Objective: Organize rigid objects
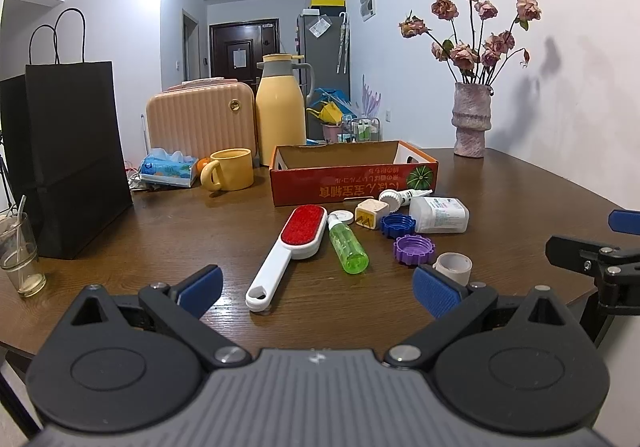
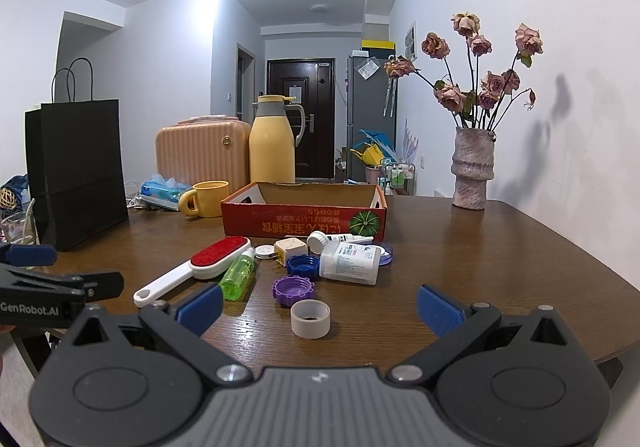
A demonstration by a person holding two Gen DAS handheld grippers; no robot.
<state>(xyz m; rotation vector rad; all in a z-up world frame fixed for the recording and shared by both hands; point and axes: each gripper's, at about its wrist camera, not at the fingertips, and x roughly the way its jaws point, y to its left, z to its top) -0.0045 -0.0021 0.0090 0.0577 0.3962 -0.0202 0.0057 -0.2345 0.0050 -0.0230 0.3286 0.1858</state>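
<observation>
Small objects lie on the brown table before an open red cardboard box (image 1: 352, 183) (image 2: 304, 221): a red-and-white lint brush (image 1: 288, 251) (image 2: 196, 267), a green spray bottle (image 1: 347, 249) (image 2: 238, 277), a purple cap (image 1: 414, 249) (image 2: 292, 290), a blue cap (image 1: 396, 225) (image 2: 303, 265), a white plastic bottle on its side (image 1: 440, 214) (image 2: 352, 262), a beige cube (image 1: 370, 215) (image 2: 290, 249) and a grey-white ring (image 1: 454, 267) (image 2: 311, 319). My left gripper (image 1: 316, 293) is open and empty, near the brush handle. My right gripper (image 2: 318, 309) is open and empty, around the ring's near side.
A black paper bag (image 1: 68, 159) and a glass (image 1: 18, 255) stand at the left. A yellow mug (image 1: 230, 169), tissue pack (image 1: 168, 169), yellow jug (image 1: 280, 111) and pink case (image 1: 200, 119) stand behind. A vase of dried roses (image 1: 472, 119) stands at the far right.
</observation>
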